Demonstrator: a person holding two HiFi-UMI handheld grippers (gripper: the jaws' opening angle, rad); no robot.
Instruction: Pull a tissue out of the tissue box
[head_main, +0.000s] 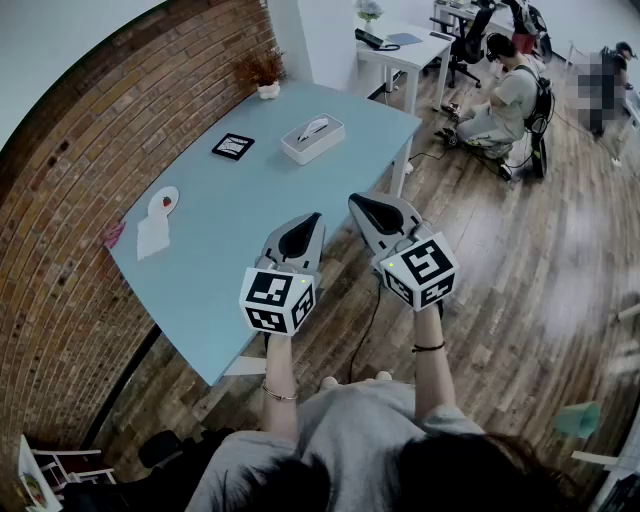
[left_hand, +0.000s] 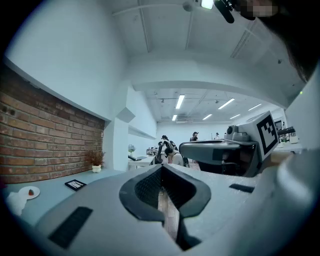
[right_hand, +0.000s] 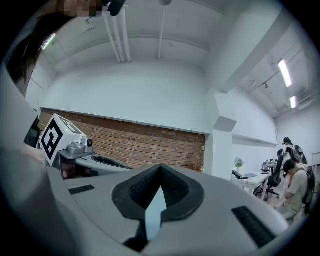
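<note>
Both the left gripper (head_main: 312, 222) and right gripper (head_main: 360, 203) are closed and empty, well short of the tissue box (head_main: 312, 138) ahead, so reaching out and opening one likely comes next.

My head camera looks steeply down from above the person, with the left gripper (head_main: 313, 218) and right gripper (head_main: 357, 203) close below and the table (head_main: 230, 200) further ahead. Each gripper camera rides just behind its own jaws, facing level; both take in the brick wall (left_hand: 45, 140), and each sees the other gripper
</note>
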